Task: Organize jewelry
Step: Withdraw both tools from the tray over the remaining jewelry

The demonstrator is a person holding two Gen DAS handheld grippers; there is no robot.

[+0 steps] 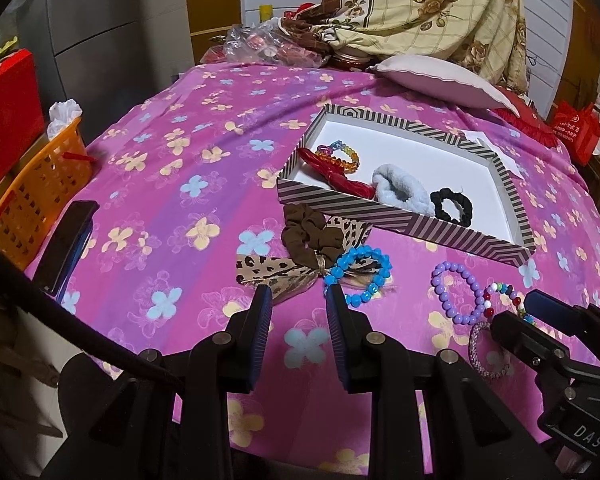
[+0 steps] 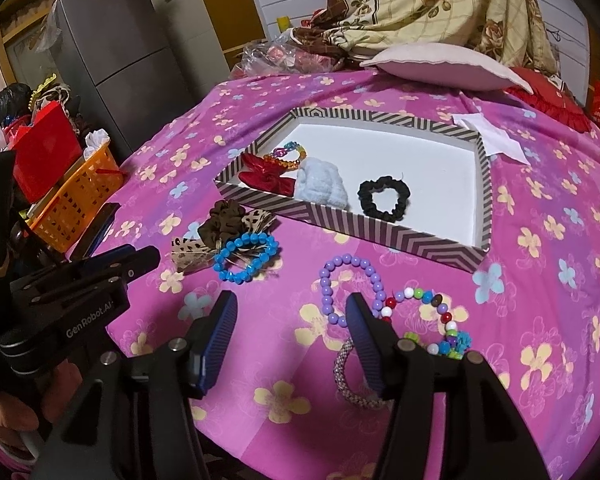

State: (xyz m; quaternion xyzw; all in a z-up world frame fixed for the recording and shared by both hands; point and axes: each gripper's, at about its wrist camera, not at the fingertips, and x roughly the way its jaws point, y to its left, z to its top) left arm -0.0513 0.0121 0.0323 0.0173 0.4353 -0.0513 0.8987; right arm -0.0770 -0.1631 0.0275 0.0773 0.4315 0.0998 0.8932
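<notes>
While both claws hang open and empty above the pink flowered cloth (image 2: 540, 184), the loose jewelry lies just ahead of them. The left claw (image 1: 296, 300) has its fingers parted over bare cloth; its right finger (image 1: 336, 312) tip sits just beside the blue bead bracelet (image 1: 360, 276), whether touching or not I cannot tell. That bracelet overlaps a leopard-print bow (image 1: 260, 270) with a brown scrunchie (image 1: 306, 234) lying on it, close to the near wall of the striped tray (image 1: 420, 226).

The right claw (image 2: 292, 306) is spread wider. Its right finger (image 2: 364, 332) lies in front of the purple bead bracelet (image 2: 332, 280) and hides part of that loop. Beside the purple one and touching it is a mixed-colour bead bracelet (image 2: 420, 300), and nearer the camera a woven pinkish band (image 2: 344, 376) passes behind the same finger. The left finger (image 2: 220, 328) stands over plain cloth, well apart from the beads.

Inside the tray, on its white floor, lie a red bow (image 2: 268, 178), a rainbow chain bracelet (image 2: 286, 154), a pale blue fluffy scrunchie (image 2: 320, 184) and a black scrunchie (image 2: 384, 194), the last one apart from the others.

Past the tray a white paper (image 2: 496, 136) rests on the cloth, with a pink pillow (image 2: 440, 68) and a flowered quilt (image 2: 440, 0) behind. At the left edge stand an orange basket (image 2: 76, 200), a dark phone (image 1: 66, 248) and a grey fridge (image 2: 112, 60).
</notes>
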